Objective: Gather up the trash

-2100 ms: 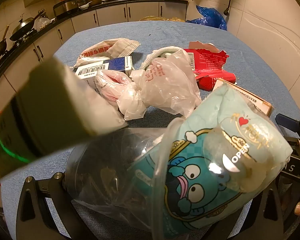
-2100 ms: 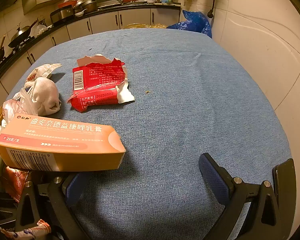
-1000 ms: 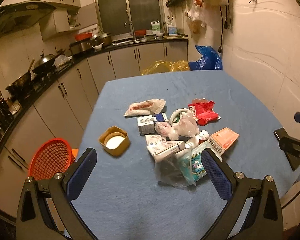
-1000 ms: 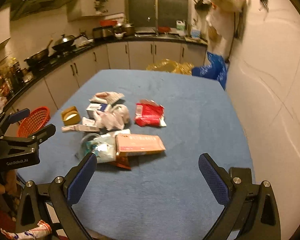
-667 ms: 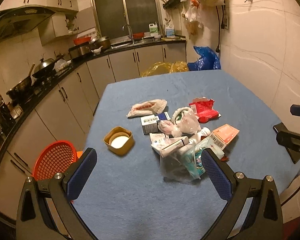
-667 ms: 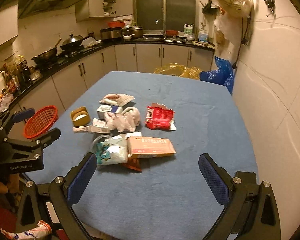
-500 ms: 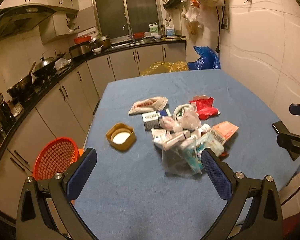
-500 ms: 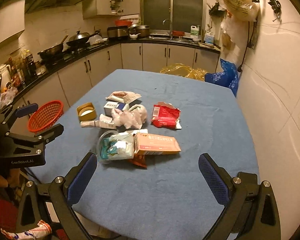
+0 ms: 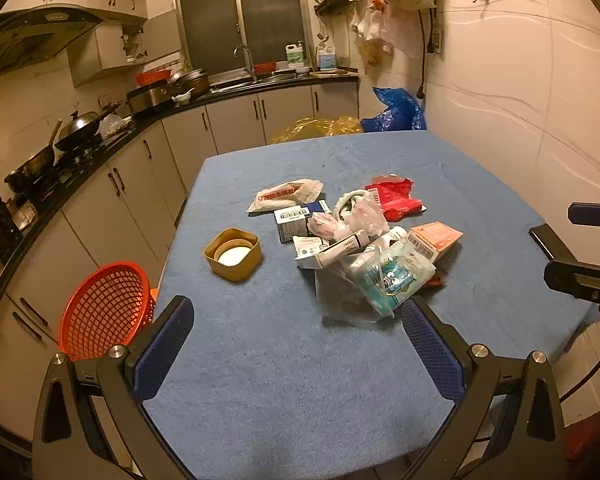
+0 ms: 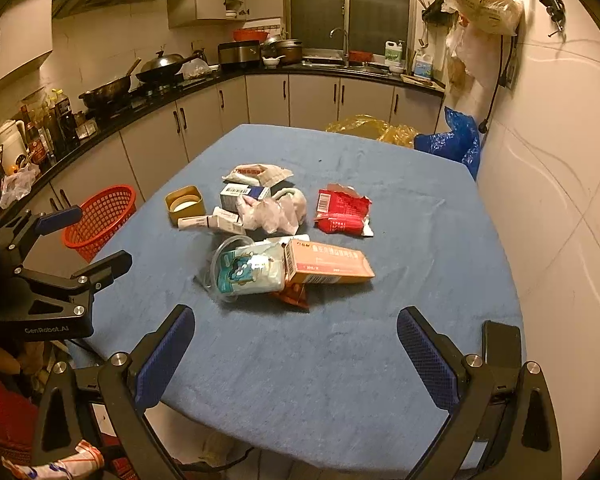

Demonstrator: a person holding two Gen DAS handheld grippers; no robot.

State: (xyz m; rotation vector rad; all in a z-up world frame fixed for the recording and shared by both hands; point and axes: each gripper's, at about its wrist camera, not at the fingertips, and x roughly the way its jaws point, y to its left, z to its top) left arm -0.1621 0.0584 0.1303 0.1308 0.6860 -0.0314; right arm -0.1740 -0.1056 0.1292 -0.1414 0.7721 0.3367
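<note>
A pile of trash lies mid-table on the blue cloth (image 9: 284, 360): a clear plastic cup with a blue cartoon pack (image 9: 384, 276) (image 10: 248, 270), an orange carton (image 9: 434, 238) (image 10: 328, 266), a torn red wrapper (image 9: 396, 198) (image 10: 342, 210), crumpled plastic bags (image 9: 356, 216) (image 10: 276, 210), small boxes (image 9: 296, 220) and a yellow tub (image 9: 233, 254) (image 10: 184, 203). My left gripper (image 9: 298, 344) is open and empty, held back above the table's near edge. My right gripper (image 10: 296, 350) is open and empty, likewise short of the pile.
A red mesh basket (image 9: 104, 312) (image 10: 100, 216) stands off the table's left side. Kitchen counters with pots (image 10: 156, 64) run along the left and back. Blue (image 9: 396, 110) and yellow bags (image 10: 364, 126) lie beyond the far edge. A wall is on the right.
Both grippers pulled up and away from the pile about two seconds ago; since then the views shift only slightly. The trash has not moved.
</note>
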